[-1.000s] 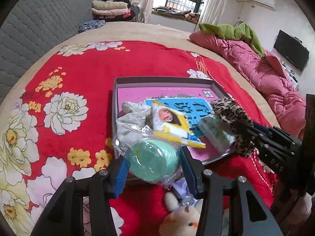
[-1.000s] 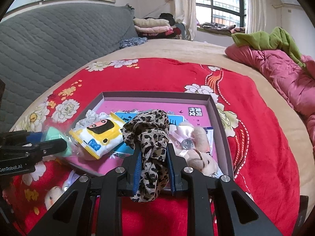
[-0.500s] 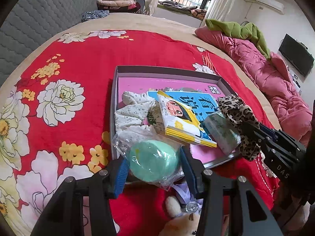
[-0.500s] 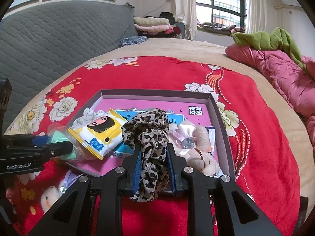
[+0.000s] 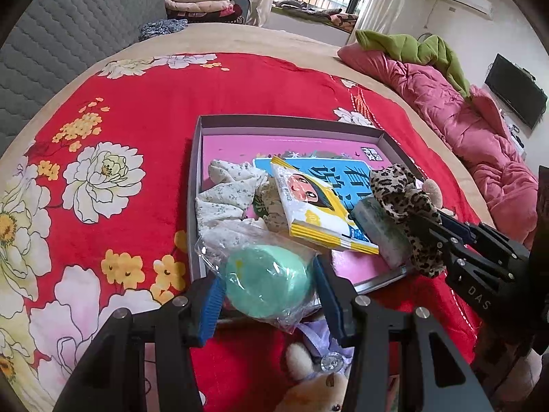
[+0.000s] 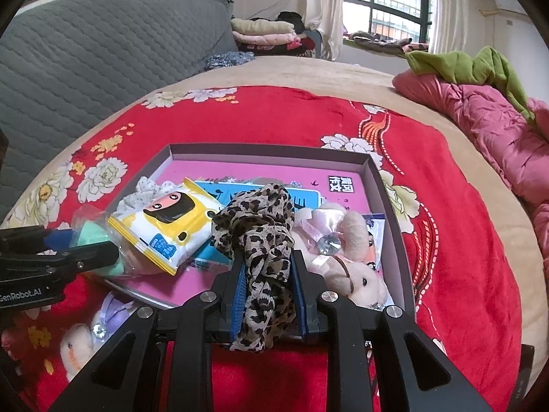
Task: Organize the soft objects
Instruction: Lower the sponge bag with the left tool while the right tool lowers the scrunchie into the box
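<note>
Since a second ago the box sits slightly farther down in both views, and neither grip has changed. Nearest me, my left gripper [image 5: 267, 285] is clenched on a green ball in a clear bag [image 5: 267, 283], its blue pads pressing both sides, right at the near left corner of the box [image 5: 193, 185]. My right gripper [image 6: 267, 274] is clamped on a leopard-print cloth [image 6: 260, 240], which bunches above the fingers and hangs down between them over the near edge of the box.

Just below the left gripper, a small plush toy with a purple bow [image 5: 319, 374] lies on the red flowered blanket [image 5: 144, 103], outside the box. Inside the box, going back, I see a pale plush toy with a pink bow [image 6: 346, 257] in the near right corner, a yellow pack of tissues [image 6: 168, 226] leaning across the middle, and a white dotted cloth [image 5: 230, 192] crumpled at the left side. Farther off, a pink quilt [image 6: 487, 127] with a green garment [image 6: 466, 65] on it lies along the right of the bed, and folded clothes [image 6: 264, 34] are stacked near the window.
</note>
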{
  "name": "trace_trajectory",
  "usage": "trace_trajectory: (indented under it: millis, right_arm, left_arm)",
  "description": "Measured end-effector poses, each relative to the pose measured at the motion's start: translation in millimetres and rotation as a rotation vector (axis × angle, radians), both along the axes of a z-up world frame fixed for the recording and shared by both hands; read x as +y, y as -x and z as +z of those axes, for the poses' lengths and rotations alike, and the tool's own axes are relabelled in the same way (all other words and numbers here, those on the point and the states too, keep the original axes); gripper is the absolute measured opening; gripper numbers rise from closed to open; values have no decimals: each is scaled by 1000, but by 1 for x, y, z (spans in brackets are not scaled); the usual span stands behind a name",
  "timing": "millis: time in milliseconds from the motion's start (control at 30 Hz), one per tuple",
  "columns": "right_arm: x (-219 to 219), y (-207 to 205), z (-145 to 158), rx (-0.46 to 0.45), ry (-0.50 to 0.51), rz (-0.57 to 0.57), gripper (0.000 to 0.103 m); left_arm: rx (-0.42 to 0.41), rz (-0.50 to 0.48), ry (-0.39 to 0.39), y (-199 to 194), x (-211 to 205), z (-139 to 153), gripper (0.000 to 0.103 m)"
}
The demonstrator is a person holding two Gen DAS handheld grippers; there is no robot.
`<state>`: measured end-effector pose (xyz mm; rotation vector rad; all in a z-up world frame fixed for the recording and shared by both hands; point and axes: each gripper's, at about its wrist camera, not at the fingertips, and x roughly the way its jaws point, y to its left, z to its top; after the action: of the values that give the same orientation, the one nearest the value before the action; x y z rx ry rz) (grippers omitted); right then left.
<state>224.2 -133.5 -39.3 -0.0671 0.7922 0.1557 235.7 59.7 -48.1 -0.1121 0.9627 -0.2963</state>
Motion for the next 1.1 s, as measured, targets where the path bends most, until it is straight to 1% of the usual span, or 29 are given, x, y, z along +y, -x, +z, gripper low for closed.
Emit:
trace_trajectory:
  millis: [167, 400, 600, 667, 700, 833, 1033, 1100]
  right_arm:
    - [1, -1, -2, 11, -3, 0, 30]
    - [0, -1, -2, 14, -3, -2, 32]
    - [1, 0, -1, 3, 0, -4, 39]
    - [1, 0, 0, -2, 5, -9, 45]
    - [1, 0, 0, -4, 8, -10, 46]
    - [0, 1, 3, -13, 10, -18, 50]
    - [-4, 1, 6, -28, 19, -38, 53]
    - [-4, 0, 6, -26, 23, -43, 56]
  left_arm:
    - [1, 4, 2, 0, 1, 1, 51]
    - [3, 6, 6, -1, 2, 0, 51]
    - [2, 11, 6, -2, 3, 0, 51]
    - [2, 23, 9, -2, 6, 0, 51]
    - [1, 31, 15, -3, 8, 0, 51]
    - [-3, 57, 28, -3, 14, 1, 51]
    - [-13, 93, 18, -5, 20, 2, 51]
    - [-9, 99, 18, -5, 20, 1, 51]
